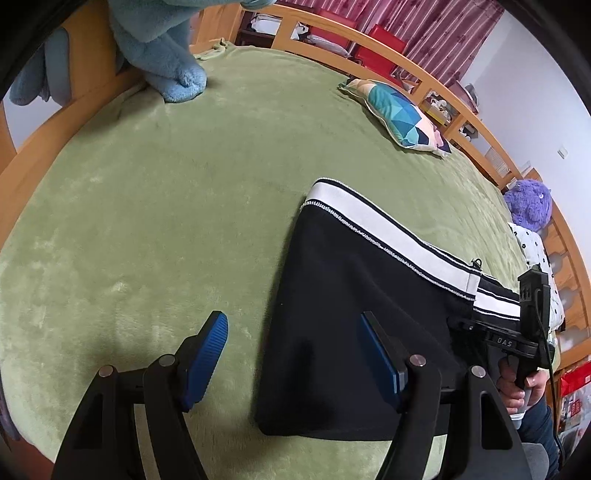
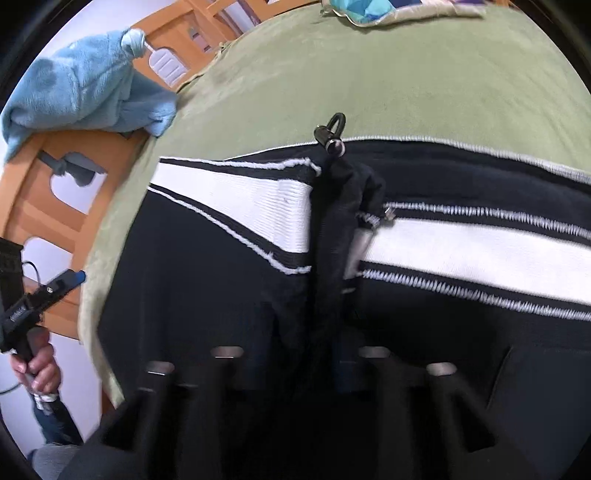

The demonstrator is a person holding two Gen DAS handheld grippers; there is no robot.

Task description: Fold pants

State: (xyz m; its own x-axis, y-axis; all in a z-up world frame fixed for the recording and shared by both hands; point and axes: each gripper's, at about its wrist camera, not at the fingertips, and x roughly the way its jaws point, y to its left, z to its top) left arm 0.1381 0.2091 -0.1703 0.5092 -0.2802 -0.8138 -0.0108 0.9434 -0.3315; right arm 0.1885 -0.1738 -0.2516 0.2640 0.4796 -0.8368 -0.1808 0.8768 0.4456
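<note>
Flat on the green blanket (image 1: pixel 147 203) lie black, white-striped pants (image 1: pixel 351 295)

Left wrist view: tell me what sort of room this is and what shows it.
Most likely a bedroom. The black pants lie on a bed under a green blanket with a wooden frame around it; a patterned pillow and a purple plush toy sit on it, with red curtains behind.

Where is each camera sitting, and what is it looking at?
Left wrist: sits on the left claw, looks down at the green blanket and black pants; the right hand shows.
Right wrist: sits on the right claw, looks close at the pants; the left hand shows.
Shared: pants, blanket, blue plush.
</note>
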